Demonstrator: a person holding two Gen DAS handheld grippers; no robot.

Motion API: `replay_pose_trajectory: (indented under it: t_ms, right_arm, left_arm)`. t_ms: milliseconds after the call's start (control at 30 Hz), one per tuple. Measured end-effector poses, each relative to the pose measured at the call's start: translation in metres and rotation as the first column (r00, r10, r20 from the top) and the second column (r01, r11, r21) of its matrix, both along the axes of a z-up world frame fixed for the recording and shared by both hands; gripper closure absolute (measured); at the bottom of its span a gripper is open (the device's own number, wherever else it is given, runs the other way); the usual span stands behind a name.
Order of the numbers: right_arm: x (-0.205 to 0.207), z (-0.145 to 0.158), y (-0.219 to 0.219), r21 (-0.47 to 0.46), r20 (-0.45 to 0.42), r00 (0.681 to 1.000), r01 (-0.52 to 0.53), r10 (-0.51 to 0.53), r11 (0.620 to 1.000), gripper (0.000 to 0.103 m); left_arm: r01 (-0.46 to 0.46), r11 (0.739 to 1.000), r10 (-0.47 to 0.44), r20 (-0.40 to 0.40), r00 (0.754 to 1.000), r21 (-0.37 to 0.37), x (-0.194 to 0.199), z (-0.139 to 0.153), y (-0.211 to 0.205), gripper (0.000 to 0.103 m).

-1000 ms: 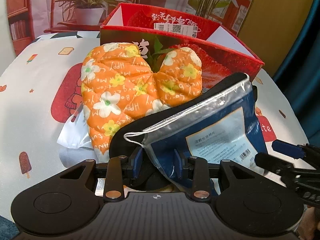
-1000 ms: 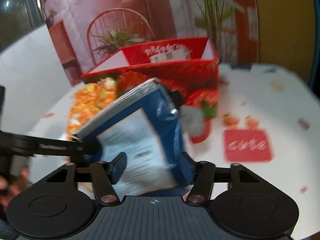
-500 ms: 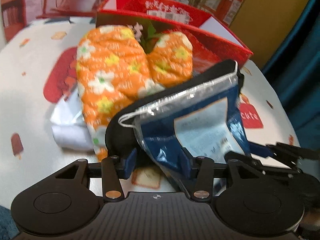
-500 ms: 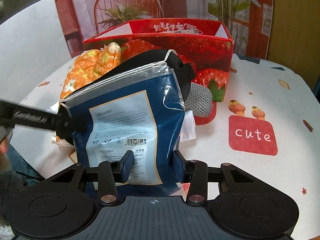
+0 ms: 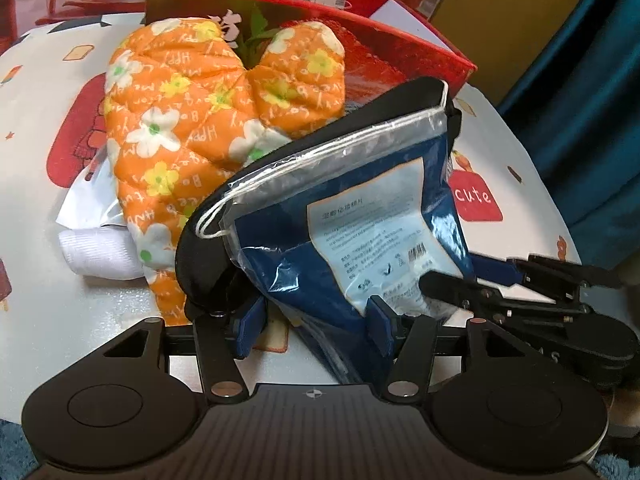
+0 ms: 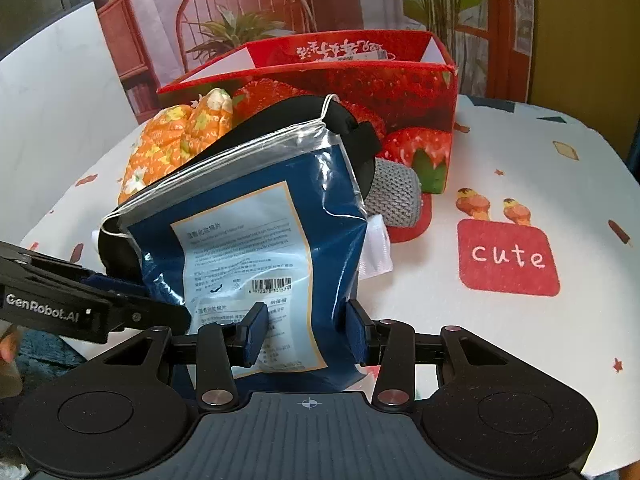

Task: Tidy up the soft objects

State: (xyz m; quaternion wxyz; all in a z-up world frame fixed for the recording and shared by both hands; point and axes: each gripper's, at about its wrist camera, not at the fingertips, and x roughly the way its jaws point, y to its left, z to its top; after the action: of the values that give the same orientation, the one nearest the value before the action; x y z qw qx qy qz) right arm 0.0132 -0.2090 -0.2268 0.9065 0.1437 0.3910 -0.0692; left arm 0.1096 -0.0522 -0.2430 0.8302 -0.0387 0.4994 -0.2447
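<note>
Patterned tablecloth [image 6: 520, 168]; right gripper [image 6: 305, 330] apparently clamping blue pouch [image 6: 256, 240]; left gripper [image 5: 314, 320] opening around it.

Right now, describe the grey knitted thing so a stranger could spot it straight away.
Start at the red strawberry box at the back of the table. Against its front lower corner lies the grey knitted piece, peeking out behind the blue packet. It is the only grey, ribbed-wool item there.

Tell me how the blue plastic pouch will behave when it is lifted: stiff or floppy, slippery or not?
Probably floppy: the blue plastic pouch is already creased and bent. Its glossy film looks slippery, so it may slide between the right gripper pads.
</note>
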Motion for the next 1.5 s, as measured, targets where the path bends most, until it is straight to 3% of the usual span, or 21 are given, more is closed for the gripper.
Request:
replay_pose_trajectory:
  t_ms: [367, 600, 900, 1367, 1500]
  right_arm:
    - [-0.001, 0.001, 0.004, 0.033, 0.0, 1.0, -0.022, 0.022, 0.999, 0.065]
    - [-0.002, -0.001, 0.001, 0.026, 0.0, 1.0, 0.001, -0.001, 1.0, 0.057]
    - [-0.001, -0.002, 0.002, 0.047, 0.003, 1.0, -0.016, 0.016, 0.999, 0.063]
    - [-0.001, -0.004, 0.0, 0.073, 0.0, 1.0, -0.027, 0.027, 0.997, 0.065]
    - [-0.002, -0.002, 0.004, 0.059, 0.008, 0.999, -0.035, 0.035, 0.998, 0.068]
  left_arm:
    - [-0.027, 1.0, 0.027, -0.009, 1.0, -0.005, 0.003, -0.002, 0.008, 0.045]
    - [-0.044, 0.999, 0.043, -0.034, 0.998, -0.021, 0.005, -0.008, 0.012, 0.042]
    - [-0.037, 0.999, 0.036, -0.019, 0.999, -0.04, 0.002, -0.006, 0.013, 0.05]
    - [-0.043, 0.998, 0.041, -0.027, 0.999, -0.051, 0.003, -0.008, 0.014, 0.051]
    - [-0.043, 0.997, 0.043, -0.004, 0.999, -0.066, 0.001, -0.004, 0.016, 0.064]
